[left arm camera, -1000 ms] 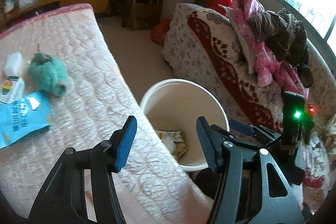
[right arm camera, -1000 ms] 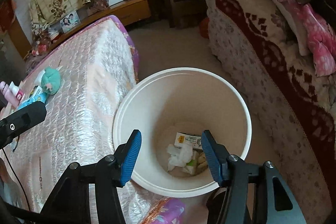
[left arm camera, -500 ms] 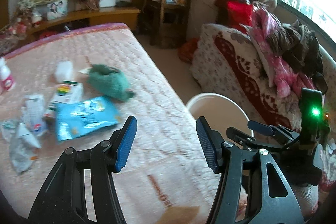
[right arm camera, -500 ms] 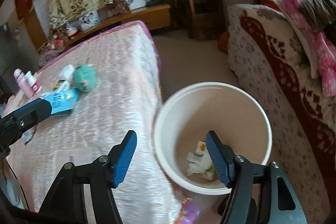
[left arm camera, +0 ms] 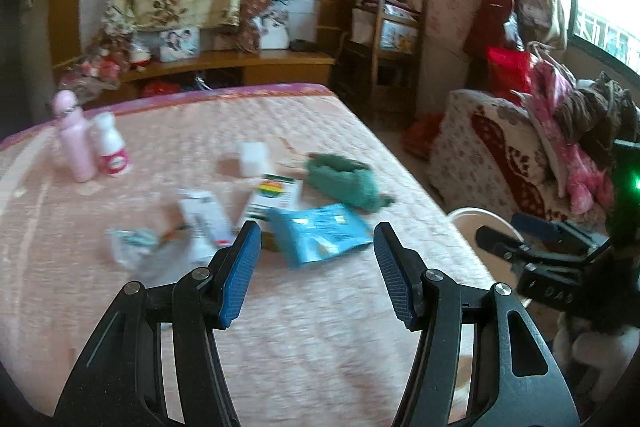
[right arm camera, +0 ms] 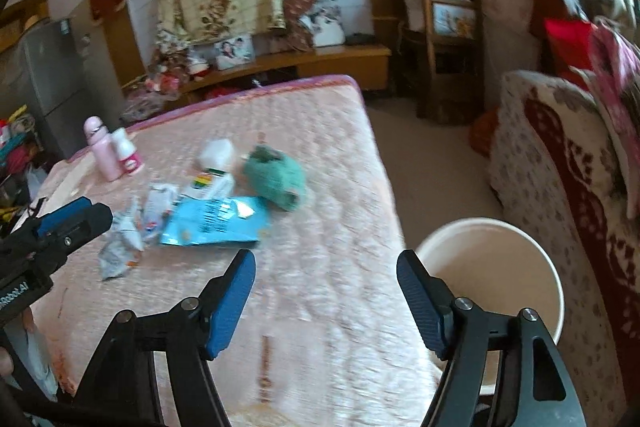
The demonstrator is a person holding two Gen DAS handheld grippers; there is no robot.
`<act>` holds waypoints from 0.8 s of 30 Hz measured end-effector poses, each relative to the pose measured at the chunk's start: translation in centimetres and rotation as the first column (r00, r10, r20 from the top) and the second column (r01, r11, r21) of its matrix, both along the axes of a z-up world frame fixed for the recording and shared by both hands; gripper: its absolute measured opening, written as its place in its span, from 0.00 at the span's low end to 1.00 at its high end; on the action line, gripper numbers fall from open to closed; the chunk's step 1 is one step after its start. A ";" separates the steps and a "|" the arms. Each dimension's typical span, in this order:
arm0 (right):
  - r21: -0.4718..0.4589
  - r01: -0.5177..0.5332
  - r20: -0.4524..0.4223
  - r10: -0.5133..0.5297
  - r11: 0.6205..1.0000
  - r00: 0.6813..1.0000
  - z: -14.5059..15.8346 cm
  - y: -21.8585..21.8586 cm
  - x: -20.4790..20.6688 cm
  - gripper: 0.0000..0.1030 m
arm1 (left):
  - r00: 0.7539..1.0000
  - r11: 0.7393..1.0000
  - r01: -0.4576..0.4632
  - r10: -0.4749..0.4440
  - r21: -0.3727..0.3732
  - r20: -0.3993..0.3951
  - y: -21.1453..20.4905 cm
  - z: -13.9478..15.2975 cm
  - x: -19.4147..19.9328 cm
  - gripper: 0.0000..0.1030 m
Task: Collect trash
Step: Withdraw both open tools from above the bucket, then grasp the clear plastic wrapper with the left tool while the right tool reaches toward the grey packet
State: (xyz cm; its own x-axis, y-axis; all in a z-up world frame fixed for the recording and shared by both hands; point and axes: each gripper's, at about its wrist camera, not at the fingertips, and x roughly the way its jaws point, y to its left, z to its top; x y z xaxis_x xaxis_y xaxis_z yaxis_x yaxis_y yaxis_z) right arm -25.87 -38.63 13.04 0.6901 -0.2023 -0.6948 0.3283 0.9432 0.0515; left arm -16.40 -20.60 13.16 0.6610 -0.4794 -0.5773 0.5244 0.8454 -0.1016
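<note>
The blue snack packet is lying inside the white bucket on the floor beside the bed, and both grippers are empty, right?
Not quite. The blue snack packet lies on the pink quilted bed, among the other litter, not in the white bucket, which does stand on the floor beside the bed. The right wrist view shows both. The rest holds: the left gripper and right gripper are open and empty.

Empty left hand-held gripper (left arm camera: pixel 316 267) gapes above blue wrapper (left arm camera: pixel 322 233) on bed (left arm camera: pixel 320 327)

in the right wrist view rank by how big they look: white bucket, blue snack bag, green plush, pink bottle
1. white bucket, though it sits nearest the camera
2. blue snack bag
3. green plush
4. pink bottle, though it stands farthest back, so its true size is unsure
</note>
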 end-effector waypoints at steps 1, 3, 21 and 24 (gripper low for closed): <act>-0.004 -0.011 0.006 0.011 1.000 1.000 0.1 0.6 0.3 0.69 | 1.000 1.000 -0.010 0.010 0.003 0.011 0.9 0.0 0.1 0.56; -0.010 -0.032 0.010 0.032 0.999 0.999 0.3 1.5 0.9 0.69 | 0.999 0.999 -0.034 0.034 0.002 0.033 2.7 0.0 0.3 0.56; 0.005 -0.227 -0.089 0.227 0.974 0.970 -2.7 10.4 8.2 0.71 | 0.981 0.983 -0.180 0.178 -0.020 -0.073 14.9 -3.8 5.9 0.56; 0.037 -0.278 -0.113 0.281 0.960 0.953 -3.7 12.0 10.1 0.71 | 0.971 0.976 -0.216 0.213 -0.015 -0.109 16.4 -4.8 8.0 0.56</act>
